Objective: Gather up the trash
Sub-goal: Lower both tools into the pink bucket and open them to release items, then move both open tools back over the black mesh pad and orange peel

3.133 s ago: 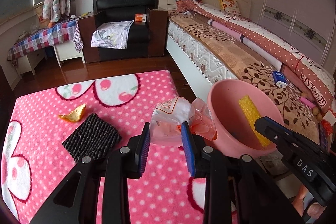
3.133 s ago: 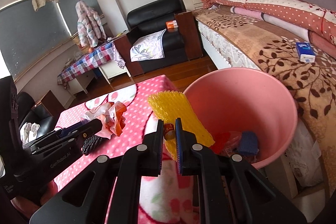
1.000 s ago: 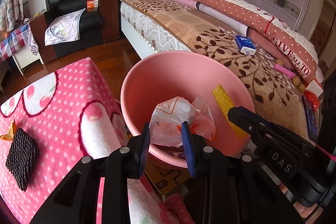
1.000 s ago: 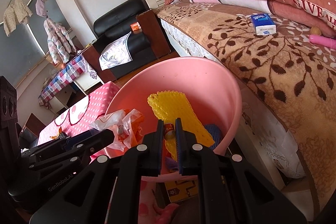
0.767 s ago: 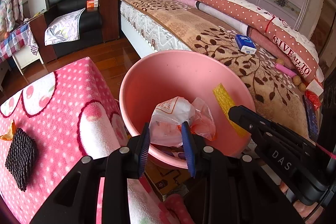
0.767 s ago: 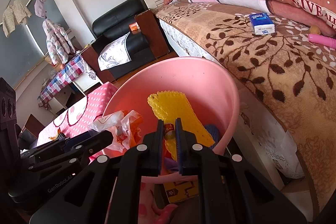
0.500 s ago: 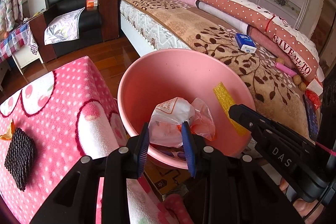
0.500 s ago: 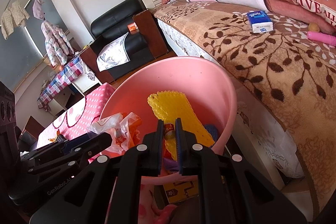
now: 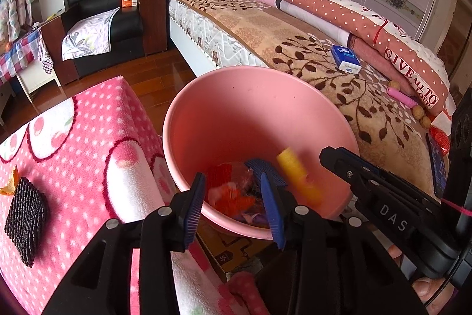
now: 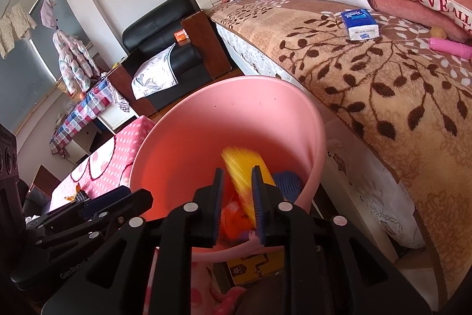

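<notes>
Left on the pink-blanketed counter (image 9: 88, 143): black mesh pad (image 9: 25, 220), orange peel (image 9: 8, 185); left gripper (image 9: 233, 202) just opened, empty, plastic bag (image 9: 230, 194) lying below in pink bucket (image 9: 224, 84); right gripper (image 10: 237, 197) just parted slightly, blurred yellow foam net (image 10: 242, 167) loose beyond its fingers, inside bucket.

Left gripper (image 9: 233, 204) over near rim of pink bucket (image 9: 236, 108), jaws just opened, nothing between them. Yellow foam net (image 9: 298, 176) blurred inside bucket, beside blue net and orange-white bag. Right gripper (image 9: 333, 160) at bucket's right edge. Black mesh pad (image 9: 25, 220) and orange peel (image 9: 10, 185) on pink-covered desk (image 9: 88, 123).
</notes>
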Demonstrator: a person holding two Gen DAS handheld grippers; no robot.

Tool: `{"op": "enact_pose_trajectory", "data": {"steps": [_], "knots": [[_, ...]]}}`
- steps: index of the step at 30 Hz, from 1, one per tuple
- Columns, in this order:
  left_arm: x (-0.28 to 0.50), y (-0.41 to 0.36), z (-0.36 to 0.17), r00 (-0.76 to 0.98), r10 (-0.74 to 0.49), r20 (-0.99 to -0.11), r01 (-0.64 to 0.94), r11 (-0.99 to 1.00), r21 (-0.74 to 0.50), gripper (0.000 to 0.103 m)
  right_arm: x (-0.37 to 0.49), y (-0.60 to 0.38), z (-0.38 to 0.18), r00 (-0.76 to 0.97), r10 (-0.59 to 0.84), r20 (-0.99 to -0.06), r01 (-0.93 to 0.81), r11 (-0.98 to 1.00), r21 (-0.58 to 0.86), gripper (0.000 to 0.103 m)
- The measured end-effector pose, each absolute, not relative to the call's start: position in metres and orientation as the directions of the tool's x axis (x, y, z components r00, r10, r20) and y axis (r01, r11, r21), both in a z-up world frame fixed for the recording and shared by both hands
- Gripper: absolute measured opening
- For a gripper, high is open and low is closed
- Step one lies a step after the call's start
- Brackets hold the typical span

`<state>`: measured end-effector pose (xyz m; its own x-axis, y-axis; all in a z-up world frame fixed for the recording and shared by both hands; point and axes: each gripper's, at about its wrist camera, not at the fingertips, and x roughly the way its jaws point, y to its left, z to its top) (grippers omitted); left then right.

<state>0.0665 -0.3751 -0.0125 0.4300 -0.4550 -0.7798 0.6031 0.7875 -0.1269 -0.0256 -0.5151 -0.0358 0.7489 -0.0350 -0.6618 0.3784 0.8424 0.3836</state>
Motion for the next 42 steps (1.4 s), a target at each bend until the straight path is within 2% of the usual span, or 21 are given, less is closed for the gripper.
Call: {"op": "enact_pose_trajectory", "data": {"steps": [42], "knots": [[0.042,-0.324,0.017,0.492,-0.456,-0.741,0.556,0.820,-0.135,0.039,-0.042,-0.479,-0.008,0.789,-0.005,-0.615,0.307,0.870,0.387,0.021]]}}
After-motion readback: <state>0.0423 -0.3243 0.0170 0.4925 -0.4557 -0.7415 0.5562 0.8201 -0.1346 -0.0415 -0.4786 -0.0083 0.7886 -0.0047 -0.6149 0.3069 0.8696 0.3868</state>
